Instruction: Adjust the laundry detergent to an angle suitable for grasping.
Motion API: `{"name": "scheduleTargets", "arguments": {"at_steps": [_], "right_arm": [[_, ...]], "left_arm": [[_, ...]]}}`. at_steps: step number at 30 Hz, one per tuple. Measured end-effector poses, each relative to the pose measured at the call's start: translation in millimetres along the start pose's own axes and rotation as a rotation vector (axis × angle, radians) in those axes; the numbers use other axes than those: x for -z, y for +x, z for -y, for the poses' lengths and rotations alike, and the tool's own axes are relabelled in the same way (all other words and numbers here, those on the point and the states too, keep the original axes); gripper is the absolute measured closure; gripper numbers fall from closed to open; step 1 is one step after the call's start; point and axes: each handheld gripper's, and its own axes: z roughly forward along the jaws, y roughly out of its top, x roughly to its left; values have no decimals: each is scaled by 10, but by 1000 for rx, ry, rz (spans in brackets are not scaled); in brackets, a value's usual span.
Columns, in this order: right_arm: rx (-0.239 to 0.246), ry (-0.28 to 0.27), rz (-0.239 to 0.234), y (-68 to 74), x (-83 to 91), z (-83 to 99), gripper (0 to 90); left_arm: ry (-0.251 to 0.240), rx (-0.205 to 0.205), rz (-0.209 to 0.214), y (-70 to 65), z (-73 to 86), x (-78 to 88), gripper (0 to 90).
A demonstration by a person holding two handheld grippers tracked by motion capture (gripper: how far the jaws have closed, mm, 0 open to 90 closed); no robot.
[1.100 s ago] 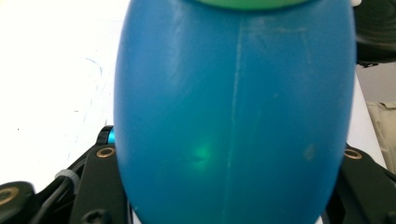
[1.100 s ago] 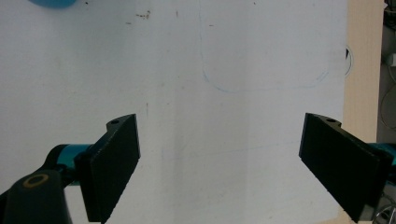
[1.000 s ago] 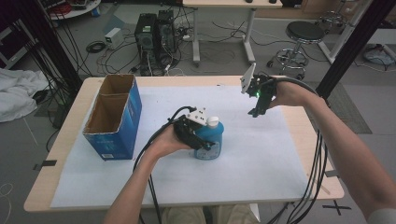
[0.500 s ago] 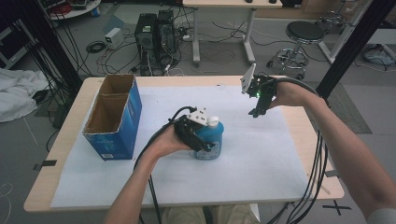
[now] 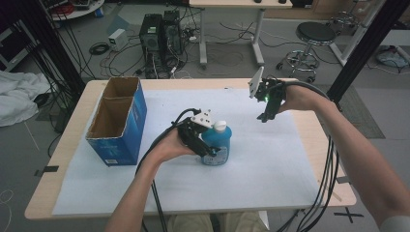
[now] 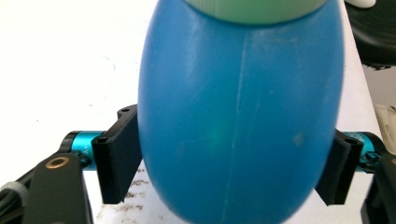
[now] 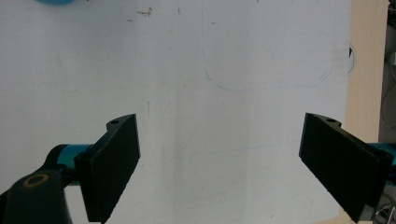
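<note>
A blue bottle (image 5: 217,143) with a pale cap (image 5: 220,126) stands near the middle of the white sheet (image 5: 270,164). My left gripper (image 5: 205,150) is shut on the bottle; in the left gripper view both black jaws press against the sides of the blue bottle (image 6: 238,107). Off to the right and farther back, my right gripper (image 5: 267,112) hangs above the sheet with its jaws pointing down. In the right gripper view, the right gripper (image 7: 219,168) is open wide with bare white sheet (image 7: 187,70) between the jaws.
An open blue cardboard box (image 5: 118,121) stands at the table's left side. A faint blue outline (image 7: 266,70) is drawn on the sheet below the right gripper. Cables trail from both grippers off the table's front edge. The wooden table edge (image 5: 333,159) shows at the right.
</note>
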Motion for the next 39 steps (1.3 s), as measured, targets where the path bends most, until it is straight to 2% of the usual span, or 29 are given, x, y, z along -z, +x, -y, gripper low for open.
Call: {"name": "scheduleTargets", "arguments": {"at_steps": [1,2,7,11,12,18,22,23,24,28,33,35,39], "right_arm": [[1,1,0,1,2,-1,115],[1,1,-1,2,4,-2,115],[4,4,-1,4,0,1,115],[3,5,-2,6,-2,2,116],[8,8,-2,4,1,2,116],[3,10,-4,17,0,-8,115],[7,15,-4,13,-4,-8,115],[7,15,-4,13,-4,-8,115],[7,16,-2,13,-5,-10,115],[8,14,-4,17,-8,-24,115],[13,23,-5,19,-14,-31,115],[17,19,-7,15,-17,-35,115],[12,23,-8,23,-25,-42,115]], "left_arm": [[6,4,-21,1,-19,39,190],[10,3,-17,2,-26,57,175],[34,0,-54,-6,-58,153,149],[42,2,-62,-14,-63,201,148],[63,0,-55,-19,-69,240,148],[101,-8,-65,-60,-74,322,127],[157,-34,-77,-93,-106,385,127],[157,-34,-77,-93,-106,385,127],[196,-53,-88,-112,-128,408,127],[263,-80,-85,-141,-164,464,127],[290,-88,-66,-182,-203,546,127],[311,-106,-64,-197,-218,572,127],[364,-117,-54,-240,-223,609,127]]}}
